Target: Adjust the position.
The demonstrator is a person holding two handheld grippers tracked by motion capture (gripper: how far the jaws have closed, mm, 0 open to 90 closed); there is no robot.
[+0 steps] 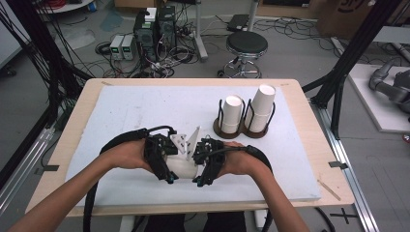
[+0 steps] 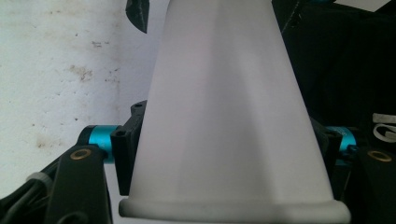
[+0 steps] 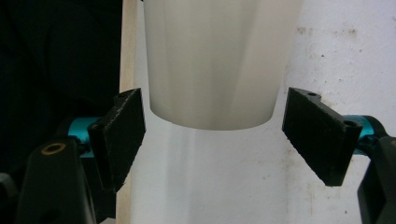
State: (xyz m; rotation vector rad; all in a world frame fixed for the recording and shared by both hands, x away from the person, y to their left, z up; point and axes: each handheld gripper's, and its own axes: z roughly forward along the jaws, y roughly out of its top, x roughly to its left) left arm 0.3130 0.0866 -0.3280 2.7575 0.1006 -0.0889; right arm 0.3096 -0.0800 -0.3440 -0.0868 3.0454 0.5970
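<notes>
**Asker:** Near the front edge of the table [image 1: 92,87], what are the two hands doing?

**Describer:** Both hands meet at the middle of the white mat [image 1: 145,108], each carrying a black two-jaw gripper. Between them is a white paper cup [image 1: 183,166], held on its side just above the mat.

**Asker:** Which gripper has the cup?

**Describer:** The left gripper [image 1: 170,180]. In the left gripper view its jaws are clamped on the cup's wall close to the rolled rim [image 2: 233,211], which sits nearest that camera while the body narrows away from it.

**Asker:** And the right one?

**Describer:** The right gripper [image 1: 198,181] is not gripping. In the right gripper view the cup's narrow closed end [image 3: 211,122] hangs between the two pads [image 3: 122,135], with a clear gap on either side, so the jaws stand partly apart around it without touching.

**Asker:** So how does the cup lie relative to the right gripper?

**Describer:** Its long axis runs roughly level, from one hand toward the other: rim toward the left hand, base toward the right. The base points straight into the right gripper's opening. My judgement is that the next move is for the right jaws to close on that base end, perhaps to pull a nested cup free or take over the hold.

**Asker:** Anything else on the table?

**Describer:** Farther back, to the right, two dark wire holders [image 1: 241,129] each hold an upturned white cup stack [image 1: 261,107], well apart from the hands.
</notes>
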